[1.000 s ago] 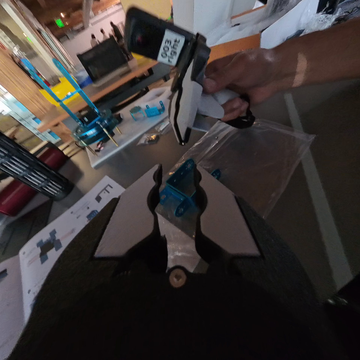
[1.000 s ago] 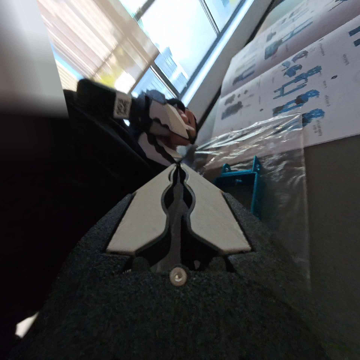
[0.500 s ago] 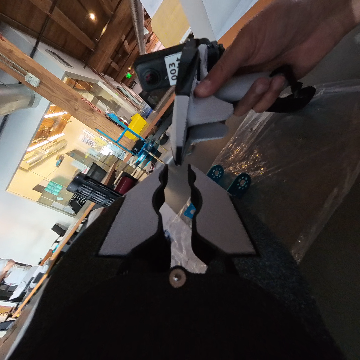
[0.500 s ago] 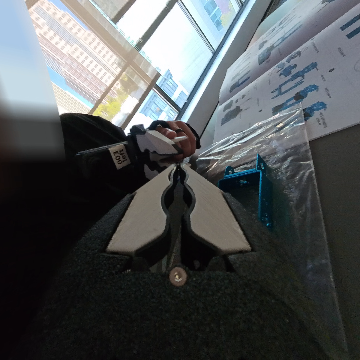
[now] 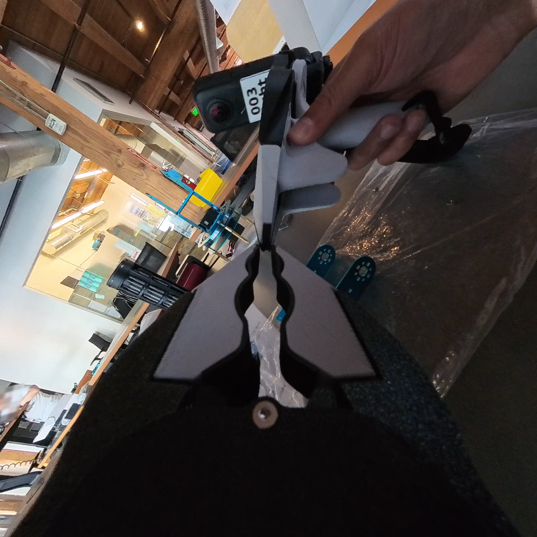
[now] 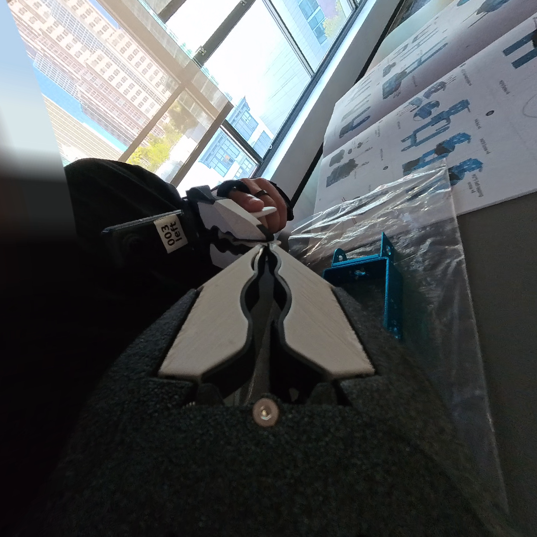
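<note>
A clear plastic bag (image 5: 436,261) lies on the grey table with a blue metal U-bracket (image 6: 386,290) inside; the bracket's two round lugs show in the left wrist view (image 5: 360,274). My right gripper (image 6: 266,247) is shut on the bag's near edge. It also shows in the left wrist view (image 5: 265,241), held by a hand and pointing down. My left gripper (image 5: 265,250) meets it tip to tip with only a narrow gap between its fingers. Whether bag film lies in that gap I cannot tell. The left gripper also shows in the right wrist view (image 6: 268,236).
An open instruction booklet (image 6: 436,116) lies beyond the bag, partly under its far edge. A blue robot-arm assembly (image 5: 215,223), a black ribbed tool case (image 5: 145,286) and a yellow box (image 5: 209,183) stand farther along the table. Windows are behind the left hand. Only a small space, under 4 cm, lies between the two pairs of fingers.
My left gripper has left the bracket, risen to the right gripper's tip and narrowed its gap. The right gripper has stayed shut on the bag edge.
</note>
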The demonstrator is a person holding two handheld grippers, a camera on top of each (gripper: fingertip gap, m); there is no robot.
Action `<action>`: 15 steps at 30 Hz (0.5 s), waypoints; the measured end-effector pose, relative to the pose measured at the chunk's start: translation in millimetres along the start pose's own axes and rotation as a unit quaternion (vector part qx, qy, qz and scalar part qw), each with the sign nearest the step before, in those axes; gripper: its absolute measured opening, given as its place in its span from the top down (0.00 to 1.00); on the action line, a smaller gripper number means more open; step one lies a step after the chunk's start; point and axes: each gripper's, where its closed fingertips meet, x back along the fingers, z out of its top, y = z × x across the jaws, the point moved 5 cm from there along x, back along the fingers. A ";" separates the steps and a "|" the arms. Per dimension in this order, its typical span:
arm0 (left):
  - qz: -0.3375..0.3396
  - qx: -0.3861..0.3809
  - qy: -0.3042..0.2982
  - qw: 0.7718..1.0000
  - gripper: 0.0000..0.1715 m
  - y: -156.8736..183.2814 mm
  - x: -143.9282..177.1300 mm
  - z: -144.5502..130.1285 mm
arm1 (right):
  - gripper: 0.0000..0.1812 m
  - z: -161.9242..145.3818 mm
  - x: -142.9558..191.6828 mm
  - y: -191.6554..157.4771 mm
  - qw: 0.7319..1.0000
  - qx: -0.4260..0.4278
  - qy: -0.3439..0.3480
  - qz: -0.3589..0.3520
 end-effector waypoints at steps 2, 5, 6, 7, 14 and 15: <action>0.004 -0.003 0.000 1.000 0.96 -0.1 0.0 0.4 | 1.00 0.3 -0.2 -0.6 1.000 0.000 0.001 -0.001; 0.011 -0.005 -0.005 1.000 0.97 -0.1 -0.4 -0.7 | 1.00 1.0 -0.9 0.3 1.000 0.007 0.003 -0.016; 0.014 -0.005 -0.009 1.000 0.97 0.1 -1.1 -2.1 | 1.00 1.2 -1.2 1.1 0.999 0.014 0.004 -0.028; 0.017 -0.003 -0.013 1.000 0.97 0.0 -1.9 -3.2 | 0.99 1.6 -1.4 1.3 0.999 0.024 0.004 -0.040; 0.027 0.033 -0.020 0.999 0.97 -5.2 -3.6 -4.0 | 0.99 5.5 -2.1 -0.8 0.996 0.053 0.018 -0.076; 0.028 0.038 -0.024 0.999 0.97 -5.7 -4.1 -4.5 | 0.99 5.7 -2.4 -0.5 0.994 0.058 0.020 -0.085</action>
